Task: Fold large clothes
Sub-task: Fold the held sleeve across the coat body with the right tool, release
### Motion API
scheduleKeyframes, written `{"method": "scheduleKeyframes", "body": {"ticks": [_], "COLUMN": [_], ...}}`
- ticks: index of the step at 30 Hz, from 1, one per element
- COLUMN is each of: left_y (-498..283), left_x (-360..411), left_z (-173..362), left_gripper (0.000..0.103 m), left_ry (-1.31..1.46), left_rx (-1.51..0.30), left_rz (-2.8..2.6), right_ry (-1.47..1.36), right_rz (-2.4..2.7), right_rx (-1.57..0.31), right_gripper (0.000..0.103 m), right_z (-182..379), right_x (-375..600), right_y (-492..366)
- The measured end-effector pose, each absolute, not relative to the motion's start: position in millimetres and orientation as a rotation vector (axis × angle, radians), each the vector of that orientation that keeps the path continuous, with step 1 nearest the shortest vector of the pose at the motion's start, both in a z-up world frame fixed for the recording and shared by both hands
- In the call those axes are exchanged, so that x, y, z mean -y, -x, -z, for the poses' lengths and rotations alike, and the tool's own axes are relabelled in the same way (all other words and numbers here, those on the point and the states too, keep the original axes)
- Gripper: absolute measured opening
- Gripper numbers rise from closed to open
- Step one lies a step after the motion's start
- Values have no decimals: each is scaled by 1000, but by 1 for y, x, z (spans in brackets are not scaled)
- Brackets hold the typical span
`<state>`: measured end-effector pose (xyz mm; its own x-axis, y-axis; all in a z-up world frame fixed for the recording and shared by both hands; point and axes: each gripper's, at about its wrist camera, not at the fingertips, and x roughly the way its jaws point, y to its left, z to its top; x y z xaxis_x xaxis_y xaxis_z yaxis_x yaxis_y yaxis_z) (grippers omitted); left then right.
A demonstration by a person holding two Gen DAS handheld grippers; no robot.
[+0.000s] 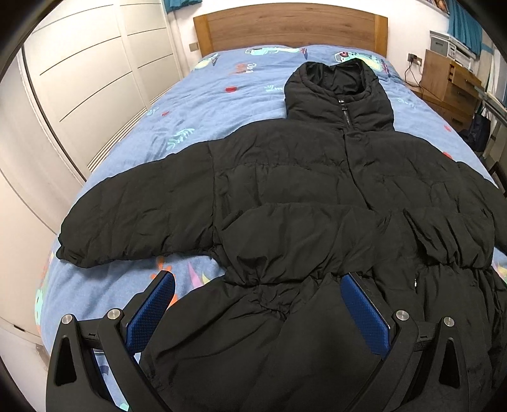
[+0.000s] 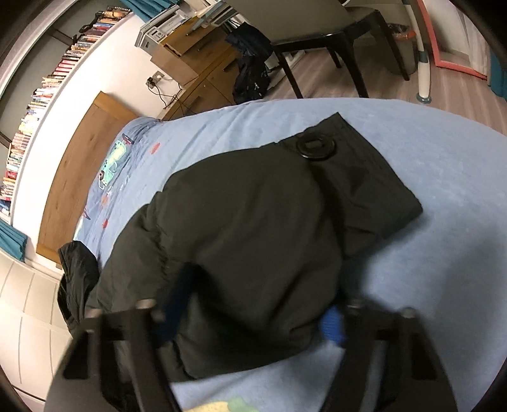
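Observation:
A black puffer jacket (image 1: 285,177) lies face up on the blue patterned bed cover (image 1: 206,104), hood (image 1: 336,92) toward the headboard and one sleeve (image 1: 133,218) spread out to the left. My left gripper (image 1: 258,304) hangs open over the jacket's lower hem. Its blue pads (image 1: 152,310) stand wide apart on either side of the gathered waist. In the blurred right wrist view, the other sleeve (image 2: 253,222) bulges between the fingers of my right gripper (image 2: 253,313), whose blue pads (image 2: 331,326) sit against the fabric. The sleeve's cuff with a round black fastener (image 2: 315,147) lies farther out on the bed.
A white wardrobe (image 1: 88,79) runs along the bed's left side and a wooden headboard (image 1: 285,28) stands at the far end. On the right are a wooden drawer unit (image 1: 450,85), a dark chair (image 2: 332,41) and a long bookshelf (image 2: 47,79).

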<state>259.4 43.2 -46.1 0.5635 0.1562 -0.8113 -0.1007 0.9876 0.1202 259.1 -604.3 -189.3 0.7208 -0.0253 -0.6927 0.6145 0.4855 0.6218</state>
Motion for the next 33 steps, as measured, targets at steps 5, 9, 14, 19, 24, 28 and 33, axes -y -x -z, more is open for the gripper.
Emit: {"method": "scheduleKeyframes", "body": {"ticks": [5,9,14,19,24,28,33], "left_y": [-258,-255,-248,-237,-220,-203,-183], "left_x": [-46,-53,-62,-68,-75,-84,-97], "left_z": [42,39,32,17,0,-13,-27], "left_gripper": [102,102,102,102,102,102,102], "left_ry": [-56,-40,-8,16,24,19,40], "left_rx": [-943,-930,-916,-895,-862,-831,-799], "left_rz": [-151,-171,-174,-161,-159,-165,-152], "right_ry": [-948,-878,-793,-716,-657,-611,-552], "right_rz": [405,391,344,277,184,125,45], "right_rx": [-691,-678,-634,-581,-543,-531,-538], "right_gripper": [19,10,9,8,8,8,8], "right_z": [179,158,115,66,17,-11,-36], "right_x": [601,594,578,552,514,478,423], "right_y": [-272,-277,-280,-284,-287,-289,-292]}}
